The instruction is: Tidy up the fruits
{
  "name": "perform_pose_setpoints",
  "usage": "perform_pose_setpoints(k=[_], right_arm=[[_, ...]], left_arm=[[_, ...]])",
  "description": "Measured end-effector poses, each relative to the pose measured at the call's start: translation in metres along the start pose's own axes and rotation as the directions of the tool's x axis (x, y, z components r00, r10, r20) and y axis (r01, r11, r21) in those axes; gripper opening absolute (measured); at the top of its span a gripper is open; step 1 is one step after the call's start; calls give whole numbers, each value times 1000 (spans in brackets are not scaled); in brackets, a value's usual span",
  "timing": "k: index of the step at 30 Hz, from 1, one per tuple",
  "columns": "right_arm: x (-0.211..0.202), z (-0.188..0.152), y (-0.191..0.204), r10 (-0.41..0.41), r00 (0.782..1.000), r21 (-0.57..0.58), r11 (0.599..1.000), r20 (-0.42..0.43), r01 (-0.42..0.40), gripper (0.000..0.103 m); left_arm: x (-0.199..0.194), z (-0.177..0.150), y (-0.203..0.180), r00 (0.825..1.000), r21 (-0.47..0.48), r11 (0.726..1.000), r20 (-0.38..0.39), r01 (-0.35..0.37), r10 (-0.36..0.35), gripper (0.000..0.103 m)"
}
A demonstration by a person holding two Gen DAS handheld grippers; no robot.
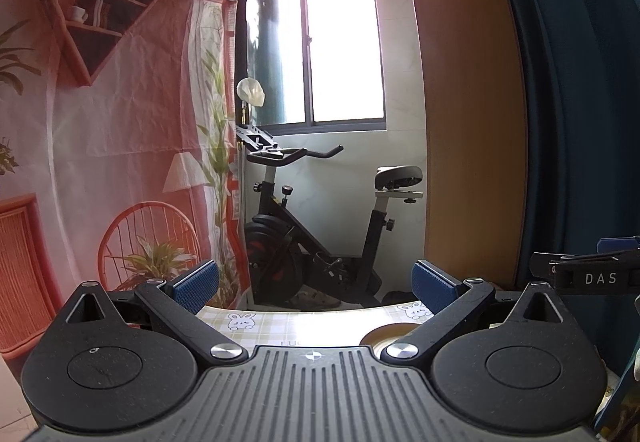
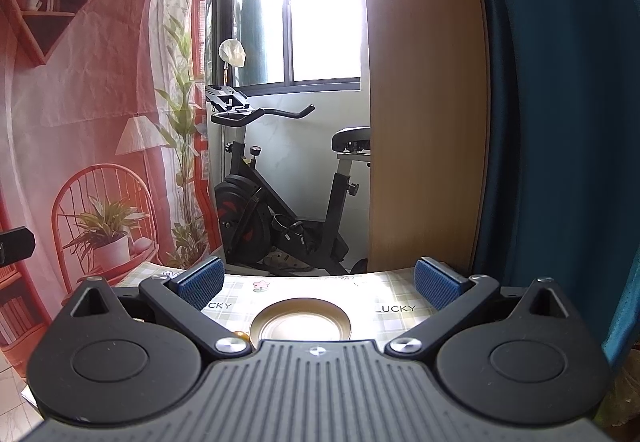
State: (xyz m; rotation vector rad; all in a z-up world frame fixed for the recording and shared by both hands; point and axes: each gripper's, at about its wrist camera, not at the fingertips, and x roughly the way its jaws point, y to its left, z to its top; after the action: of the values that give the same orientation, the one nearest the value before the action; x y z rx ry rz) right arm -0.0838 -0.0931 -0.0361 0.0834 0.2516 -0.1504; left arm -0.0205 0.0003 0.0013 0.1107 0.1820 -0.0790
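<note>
My left gripper is open and empty, held level above the table with its blue pads wide apart. My right gripper is also open and empty. A round gold-rimmed plate lies on the checked tablecloth just below and between the right fingers; its edge also shows in the left wrist view. A small orange thing, perhaps a fruit, peeks out beside the plate's left edge, mostly hidden by the gripper body. No other fruit is visible.
Beyond the table's far edge stand an exercise bike, a window, a printed pink backdrop on the left, a wooden panel and a blue curtain on the right. The other gripper's body shows at the right edge.
</note>
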Motion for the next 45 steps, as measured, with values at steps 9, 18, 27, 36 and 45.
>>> perform_pose_setpoints(k=[9,18,27,36,45], right_arm=[[4,-2,0,1,1000,13,1000,-5,-1,103],[5,-5,0,15,1000,7,1000,7,-15,103],[21,-15,-20,75,997,86,994,2,-75,103],[71,-62,-30,64,998,109,992,6,-65,103],[134,-102,-8,153,982,78,986,-110,-145,103]], left_arm=[[2,-1,1,1000,6,1000,-1,4,-4,103],[8,-7,-4,999,36,999,4,-37,37,103],[43,-22,15,995,-44,996,-65,-84,81,103],[108,-81,26,980,-46,994,-175,-102,92,102],[149,-127,38,980,-95,995,-200,-29,10,97]])
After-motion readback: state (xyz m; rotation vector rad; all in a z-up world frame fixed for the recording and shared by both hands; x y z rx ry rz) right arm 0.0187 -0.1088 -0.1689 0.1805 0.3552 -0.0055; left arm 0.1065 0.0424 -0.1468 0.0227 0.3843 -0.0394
